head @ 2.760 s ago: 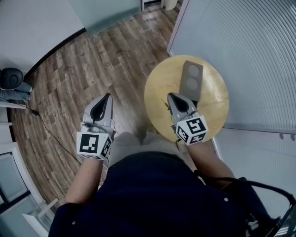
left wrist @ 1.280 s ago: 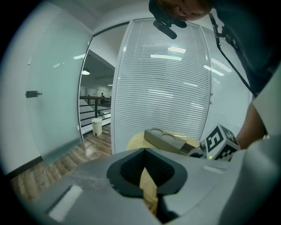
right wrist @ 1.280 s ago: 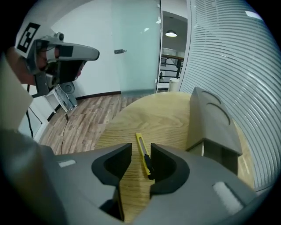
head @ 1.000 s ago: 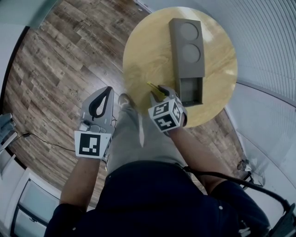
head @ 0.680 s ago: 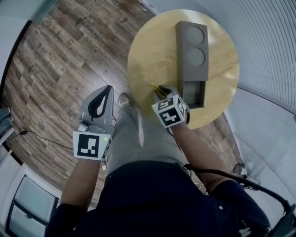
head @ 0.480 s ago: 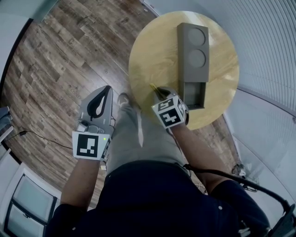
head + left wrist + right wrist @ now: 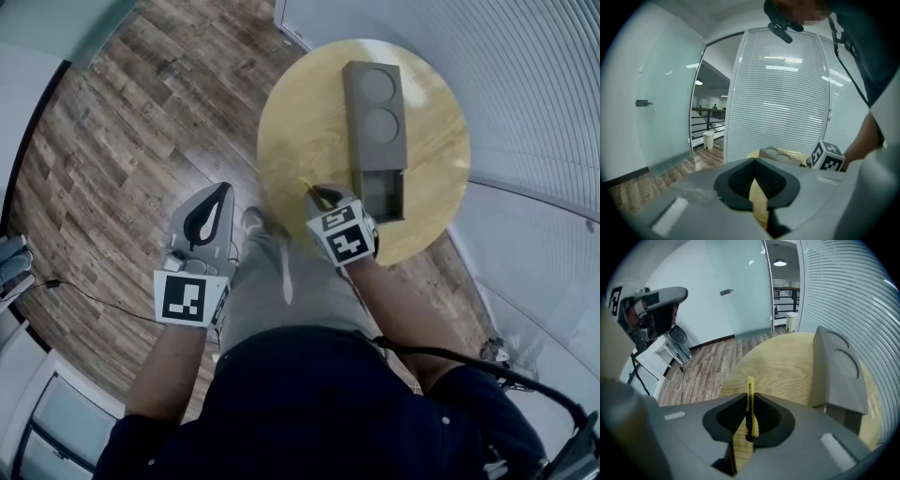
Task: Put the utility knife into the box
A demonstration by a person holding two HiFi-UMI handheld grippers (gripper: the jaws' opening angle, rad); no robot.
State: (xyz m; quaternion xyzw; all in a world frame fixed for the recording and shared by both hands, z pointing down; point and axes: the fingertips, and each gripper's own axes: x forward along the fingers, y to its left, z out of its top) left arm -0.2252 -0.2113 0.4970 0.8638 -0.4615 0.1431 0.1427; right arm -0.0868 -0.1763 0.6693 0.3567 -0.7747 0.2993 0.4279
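Now slim yellow utility knife (image 7: 750,386) edge-up, right gripper (image 7: 750,401) jaws just closed on it, left gripper (image 7: 754,160) jaws together.

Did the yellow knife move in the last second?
No, none that shows. The yellow knife, on which the right hand-held gripper has just closed, sits equally far left of the open end of the box. A small lift would not show from above.

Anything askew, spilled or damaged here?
Nothing stands out. The grey box lies flat on the round table, one end compartment open, and the right gripper holds the yellow utility knife squarely between its jaws.
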